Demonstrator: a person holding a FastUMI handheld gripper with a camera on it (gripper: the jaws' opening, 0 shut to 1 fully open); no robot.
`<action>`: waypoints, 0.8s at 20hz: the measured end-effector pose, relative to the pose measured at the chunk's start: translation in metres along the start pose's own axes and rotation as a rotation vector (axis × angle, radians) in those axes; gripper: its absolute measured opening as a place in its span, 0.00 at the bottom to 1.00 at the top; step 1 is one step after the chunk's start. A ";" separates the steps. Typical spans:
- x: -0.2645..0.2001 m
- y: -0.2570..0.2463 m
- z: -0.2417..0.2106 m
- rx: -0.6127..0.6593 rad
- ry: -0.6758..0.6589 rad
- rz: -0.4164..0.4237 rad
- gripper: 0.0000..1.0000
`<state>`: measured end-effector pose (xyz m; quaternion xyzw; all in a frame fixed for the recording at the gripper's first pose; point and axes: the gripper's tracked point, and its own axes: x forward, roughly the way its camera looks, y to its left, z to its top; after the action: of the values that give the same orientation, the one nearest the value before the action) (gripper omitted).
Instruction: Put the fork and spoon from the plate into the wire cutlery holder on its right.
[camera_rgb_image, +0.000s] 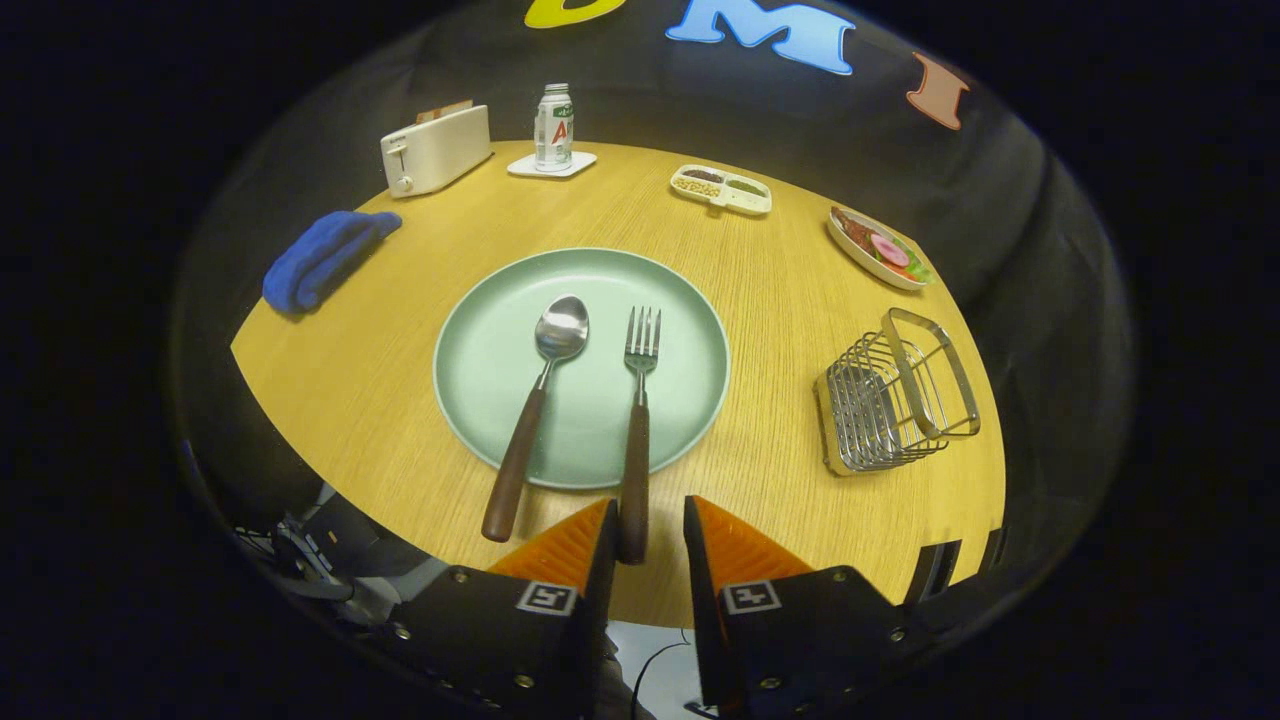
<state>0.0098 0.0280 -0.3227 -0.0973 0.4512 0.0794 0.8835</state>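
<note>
A round pale-green plate (500, 350) lies mid-table on the round wooden table (400, 400). On it, a wooden-handled metal spoon (540, 400) lies left of a wooden-handled metal fork (638, 420), whose handle end sits between the parted fingers of the gripper (647, 535). The wire cutlery holder (895, 395) stands right of the plate.

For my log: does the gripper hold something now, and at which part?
Nothing is held. The gripper is open; the fork handle's end lies between its fingers, close beside one, not clamped.
</note>
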 end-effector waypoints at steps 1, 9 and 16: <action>-0.001 0.001 0.002 -0.006 -0.003 0.011 0.29; -0.023 -0.011 0.015 -0.029 0.029 0.057 0.07; -0.077 -0.041 0.036 -0.089 0.088 0.129 0.06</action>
<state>0.0026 -0.0069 -0.2352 -0.1106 0.4912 0.1517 0.8506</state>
